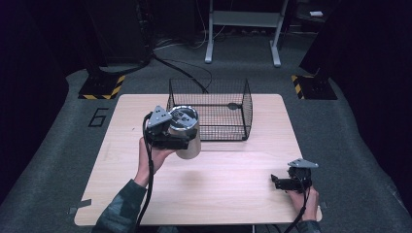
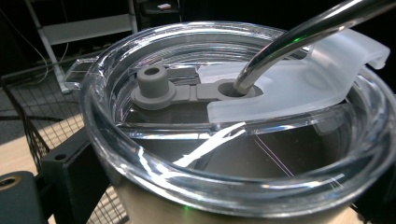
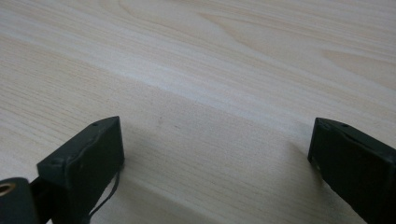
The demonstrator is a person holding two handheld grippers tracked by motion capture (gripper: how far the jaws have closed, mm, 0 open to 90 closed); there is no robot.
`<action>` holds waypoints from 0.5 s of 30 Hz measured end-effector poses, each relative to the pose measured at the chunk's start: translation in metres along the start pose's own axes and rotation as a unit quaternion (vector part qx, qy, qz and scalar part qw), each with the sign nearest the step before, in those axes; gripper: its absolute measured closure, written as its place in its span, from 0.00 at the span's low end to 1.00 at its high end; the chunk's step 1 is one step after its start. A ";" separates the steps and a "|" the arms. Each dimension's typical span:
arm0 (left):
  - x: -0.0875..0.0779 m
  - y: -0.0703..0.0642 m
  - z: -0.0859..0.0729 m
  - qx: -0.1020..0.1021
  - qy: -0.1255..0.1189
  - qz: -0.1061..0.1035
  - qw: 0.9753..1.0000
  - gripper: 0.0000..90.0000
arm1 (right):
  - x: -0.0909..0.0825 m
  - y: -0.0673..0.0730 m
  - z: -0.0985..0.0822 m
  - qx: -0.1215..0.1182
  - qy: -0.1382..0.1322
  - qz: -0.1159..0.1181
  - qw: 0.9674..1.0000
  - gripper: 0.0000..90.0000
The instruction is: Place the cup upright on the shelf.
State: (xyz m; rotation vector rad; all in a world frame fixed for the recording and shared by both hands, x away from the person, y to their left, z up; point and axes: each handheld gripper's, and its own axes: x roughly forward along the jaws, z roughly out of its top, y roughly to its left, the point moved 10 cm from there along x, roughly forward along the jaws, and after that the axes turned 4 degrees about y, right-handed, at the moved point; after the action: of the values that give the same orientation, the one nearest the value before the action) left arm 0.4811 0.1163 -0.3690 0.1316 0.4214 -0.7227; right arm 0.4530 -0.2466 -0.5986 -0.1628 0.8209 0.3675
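Steel tumbler (image 1: 188, 141), clear lid, metal straw (image 2: 299, 37): clamped in left gripper (image 1: 170, 131), held above table (image 1: 218, 194) beside wire basket (image 1: 245, 104). Keep upright; clear basket rim before lowering. Right gripper (image 1: 286, 182): jaws apart, idle on table.

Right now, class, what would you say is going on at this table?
A person holds a tool in each hand. The left tool grips a steel tumbler with a clear lid and a metal straw, lifted just in front of the wire basket. The right tool rests open and empty on the wooden table, near the person's edge.
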 end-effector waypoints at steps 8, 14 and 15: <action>0.007 0.003 0.016 0.005 -0.001 -0.001 1.000 0.05 | 0.000 0.000 0.000 0.000 0.000 0.000 1.000 0.03; 0.010 0.009 0.028 0.002 -0.004 0.001 1.000 0.05 | 0.000 0.000 0.000 0.000 0.000 0.000 1.000 0.03; 0.011 0.011 0.029 0.002 -0.006 0.003 1.000 0.05 | 0.000 0.000 0.000 0.000 0.000 0.000 1.000 0.03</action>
State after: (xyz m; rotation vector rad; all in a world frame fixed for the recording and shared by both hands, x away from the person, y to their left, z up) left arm 0.5057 0.1099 -0.3473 0.1331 0.4087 -0.7186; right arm 0.4530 -0.2465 -0.5986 -0.1624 0.8211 0.3674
